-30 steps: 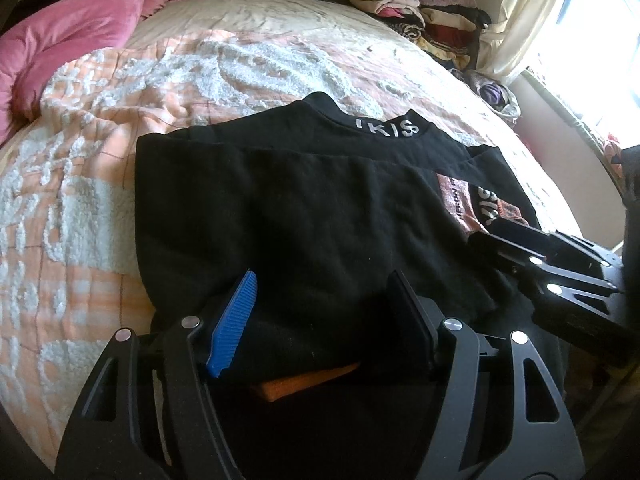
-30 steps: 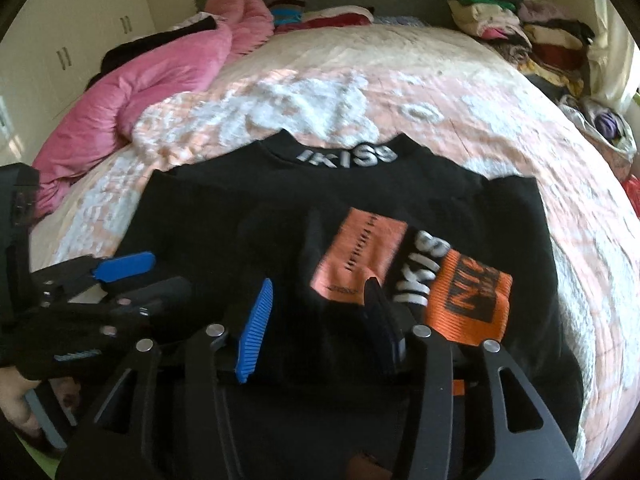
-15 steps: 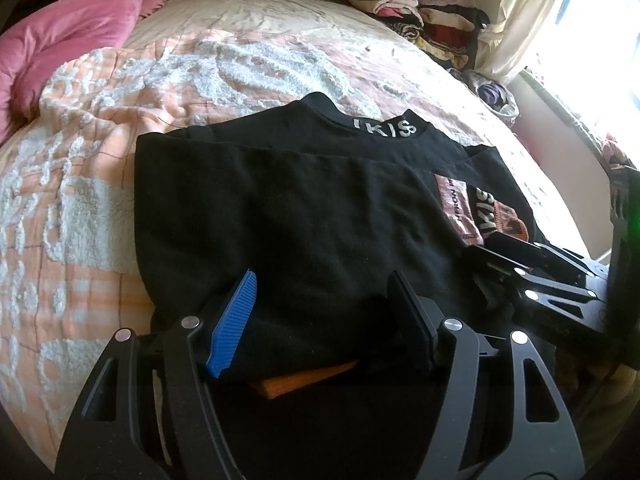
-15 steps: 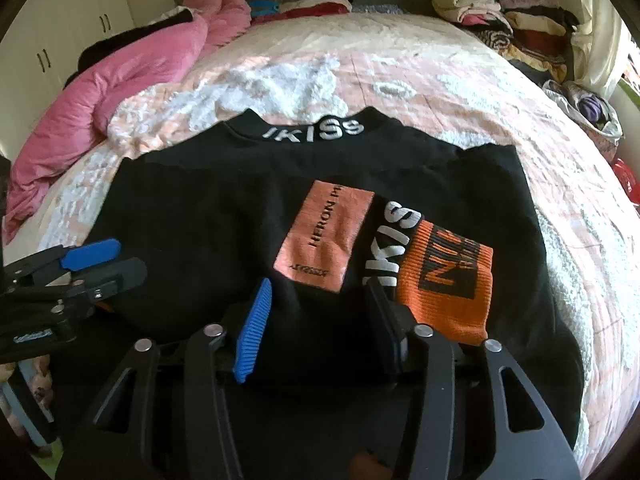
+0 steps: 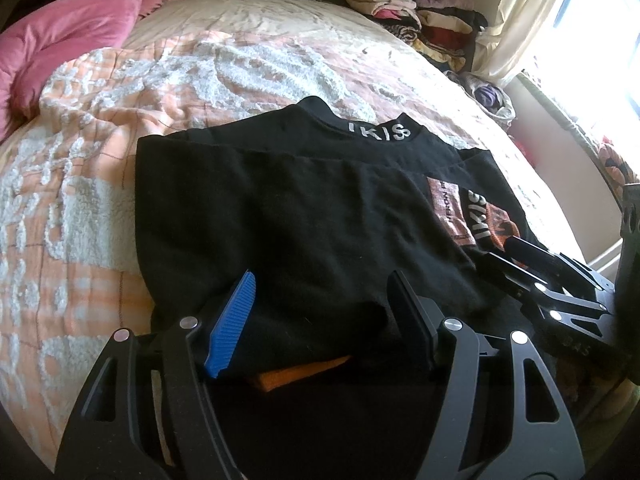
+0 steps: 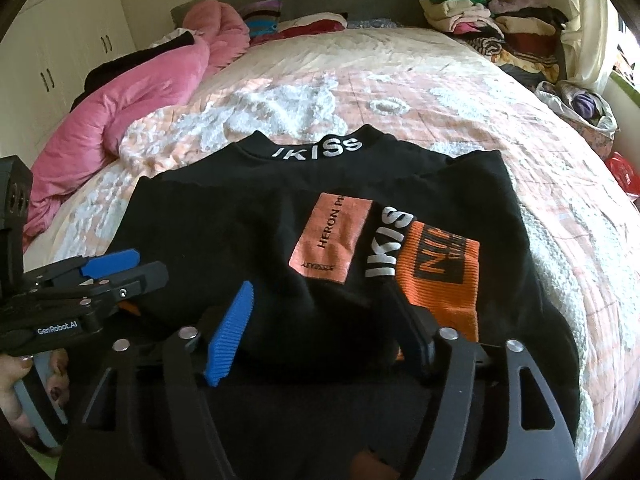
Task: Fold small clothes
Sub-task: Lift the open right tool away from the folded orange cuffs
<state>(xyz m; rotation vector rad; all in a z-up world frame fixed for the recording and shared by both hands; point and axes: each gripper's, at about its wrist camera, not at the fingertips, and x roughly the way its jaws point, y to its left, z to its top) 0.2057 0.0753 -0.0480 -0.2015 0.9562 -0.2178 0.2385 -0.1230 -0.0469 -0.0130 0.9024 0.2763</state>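
A black sweatshirt (image 5: 304, 208) with white "IKISS" lettering on its collar lies on the bed, its sleeves folded inward; it also shows in the right wrist view (image 6: 248, 232). An orange cuff (image 6: 440, 276) and a pink patch (image 6: 332, 236) lie on top. My left gripper (image 5: 320, 312) is open, with the folded near hem between its jaws at the left side. My right gripper (image 6: 320, 320) is open, its jaws either side of the hem near the cuff. Each gripper appears in the other's view: the right one (image 5: 516, 256) and the left one (image 6: 120, 270).
The bed carries a peach and white quilt (image 6: 360, 92). A pink duvet (image 6: 132, 108) is bunched at the far left. A pile of folded clothes (image 6: 492, 24) sits at the far right corner, by a curtain and window (image 5: 580, 28).
The right gripper has drawn back toward the near edge and tilted up, so more of the bed shows. The left gripper has stayed in place. Both jaws keep the same opening.
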